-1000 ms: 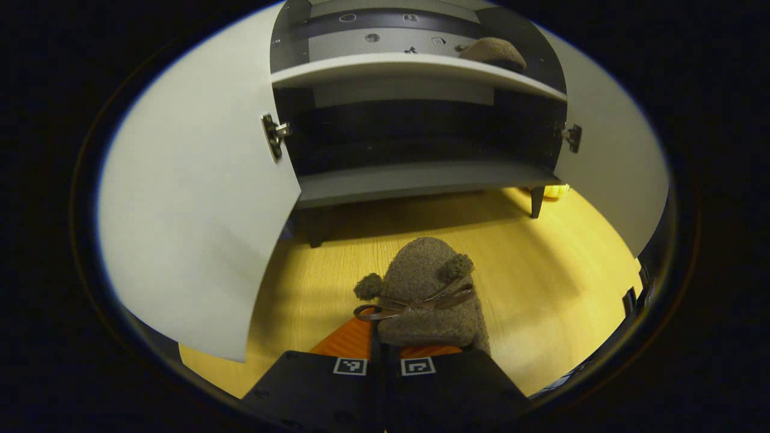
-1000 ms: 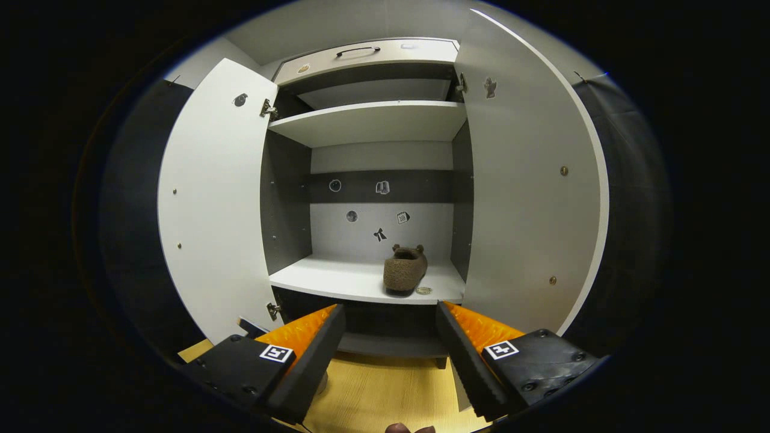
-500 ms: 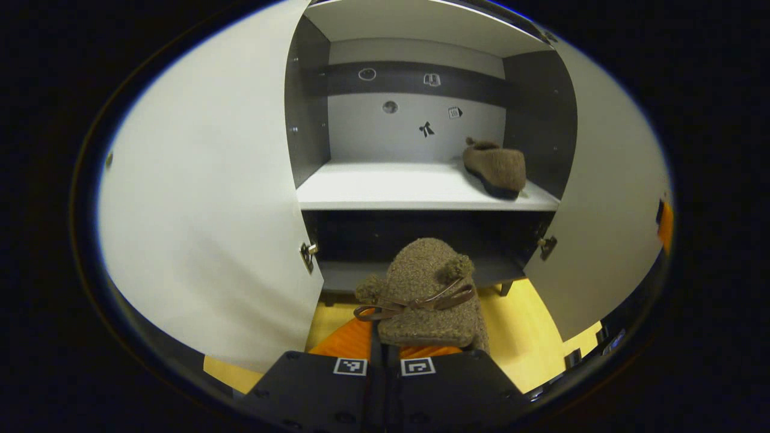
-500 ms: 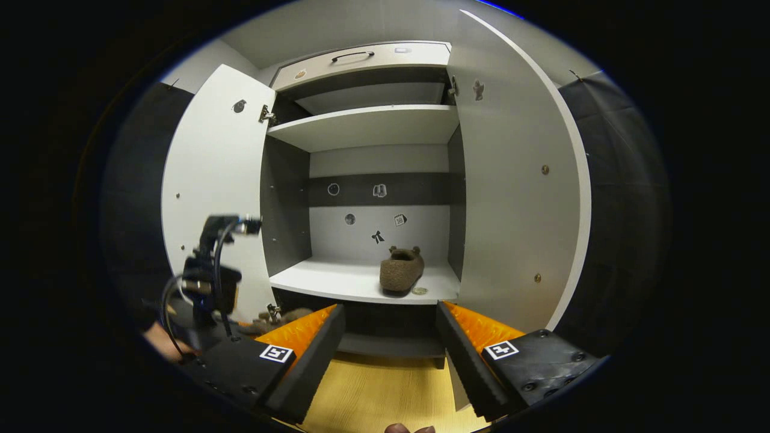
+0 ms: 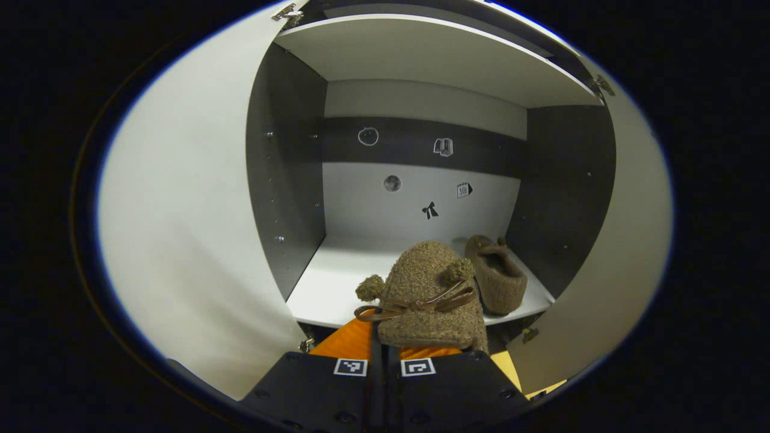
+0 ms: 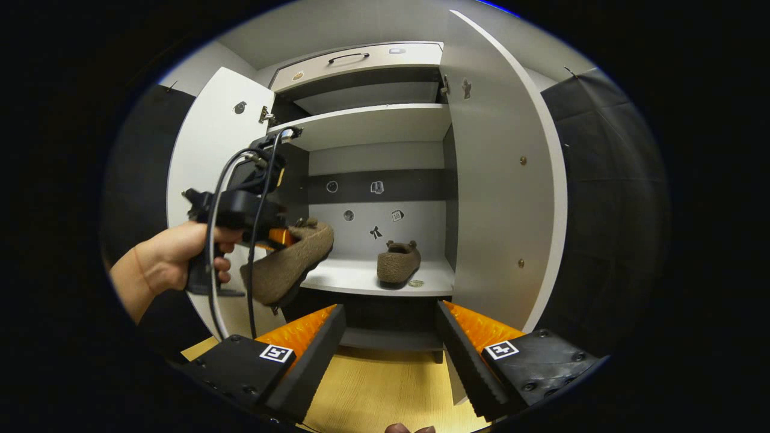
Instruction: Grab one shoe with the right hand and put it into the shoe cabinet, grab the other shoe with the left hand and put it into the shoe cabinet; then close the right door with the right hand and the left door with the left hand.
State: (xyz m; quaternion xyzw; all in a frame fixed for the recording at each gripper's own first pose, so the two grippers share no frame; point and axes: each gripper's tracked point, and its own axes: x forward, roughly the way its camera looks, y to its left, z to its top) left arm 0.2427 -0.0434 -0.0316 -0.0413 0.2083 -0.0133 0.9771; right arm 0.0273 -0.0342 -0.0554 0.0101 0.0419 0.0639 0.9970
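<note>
Carrying the second slipper [image 5: 430,294] in my left gripper [image 5: 385,349] — fingers pinched tight on its heel — I am bringing it up to the front edge of the cabinet's middle shelf [image 5: 337,288]. The first slipper [image 6: 397,264] is already sitting toward that shelf's right end. My right gripper [image 6: 391,343] is hanging wide open, holding nothing, below the shelf. I am judging the risk as the drooping toe catching the shelf's front edge — or nudging its mate.

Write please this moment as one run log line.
left gripper: shut on brown slipper, before middle shelf | right gripper: open | other slipper: on shelf | doors: open
</note>
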